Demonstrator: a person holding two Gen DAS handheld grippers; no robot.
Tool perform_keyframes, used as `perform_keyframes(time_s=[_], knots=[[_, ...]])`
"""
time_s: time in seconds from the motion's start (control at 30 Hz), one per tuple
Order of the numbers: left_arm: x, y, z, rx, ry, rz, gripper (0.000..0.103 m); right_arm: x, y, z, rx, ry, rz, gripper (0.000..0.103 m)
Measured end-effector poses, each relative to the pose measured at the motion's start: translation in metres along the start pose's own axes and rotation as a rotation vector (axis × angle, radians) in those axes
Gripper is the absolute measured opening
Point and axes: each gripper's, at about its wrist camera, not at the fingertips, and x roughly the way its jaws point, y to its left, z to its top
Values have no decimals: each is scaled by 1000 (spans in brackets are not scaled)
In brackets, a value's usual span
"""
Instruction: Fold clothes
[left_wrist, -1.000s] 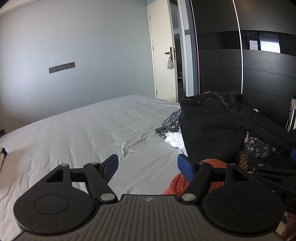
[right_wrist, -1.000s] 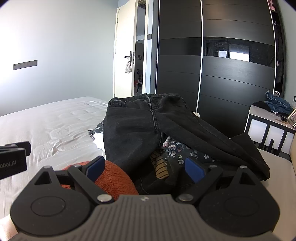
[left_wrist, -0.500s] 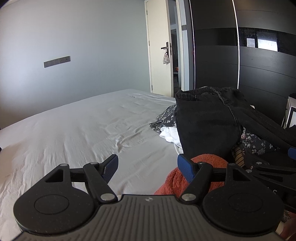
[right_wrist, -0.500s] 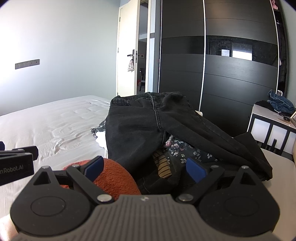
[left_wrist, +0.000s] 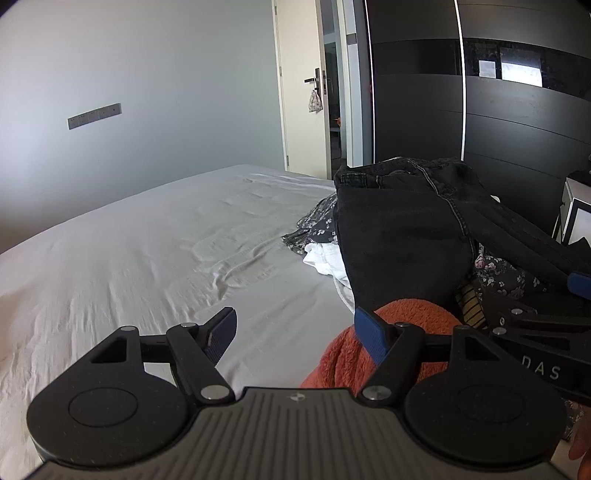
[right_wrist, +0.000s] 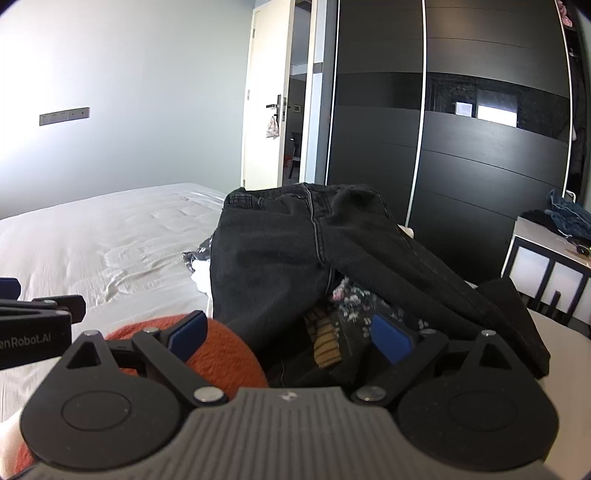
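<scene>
A heap of clothes lies on the white bed (left_wrist: 147, 258). Black jeans (left_wrist: 406, 229) (right_wrist: 280, 251) drape over the top of it. Under them show a dark floral garment (left_wrist: 317, 221) (right_wrist: 354, 299), a white one (left_wrist: 325, 258) and a striped yellow piece (right_wrist: 325, 343). A fuzzy orange garment (left_wrist: 406, 321) (right_wrist: 221, 347) sits nearest to me. My left gripper (left_wrist: 295, 328) is open, its right finger against the orange garment. My right gripper (right_wrist: 288, 332) is open too, hovering over the orange garment and the heap, its left finger above the orange fabric. Neither holds anything.
A dark sliding wardrobe (right_wrist: 443, 129) stands behind the heap, with an open door (left_wrist: 303, 92) to its left. A white and black cabinet (right_wrist: 546, 266) with blue clothes on it sits at the right. Bare sheet spreads to the left of the heap.
Both grippers have shifted a little, so the heap sits slightly further left and nearer in the views. Both stay open and nothing has been taken hold of.
</scene>
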Motion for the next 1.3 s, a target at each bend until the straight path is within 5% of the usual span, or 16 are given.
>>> perform_keyframes(time_s=[0.4, 0.63, 0.73, 0.97, 1.13, 1.3], knots=[[43, 5, 32, 1, 51, -32, 84, 75, -43, 41, -66, -24, 52, 92], [75, 11, 40, -13, 98, -31, 84, 155, -54, 53, -138, 92, 69, 85], [84, 16, 43, -13, 111, -24, 84, 181, -56, 53, -166, 151, 39, 71], [94, 28, 47, -37, 125, -9, 84, 197, -51, 49, -253, 174, -13, 59], [90, 35, 48, -49, 118, -4, 84, 191, -48, 55, -267, 147, -5, 29], [81, 45, 48, -70, 105, 9, 84, 187, -53, 74, -210, 122, 17, 15]])
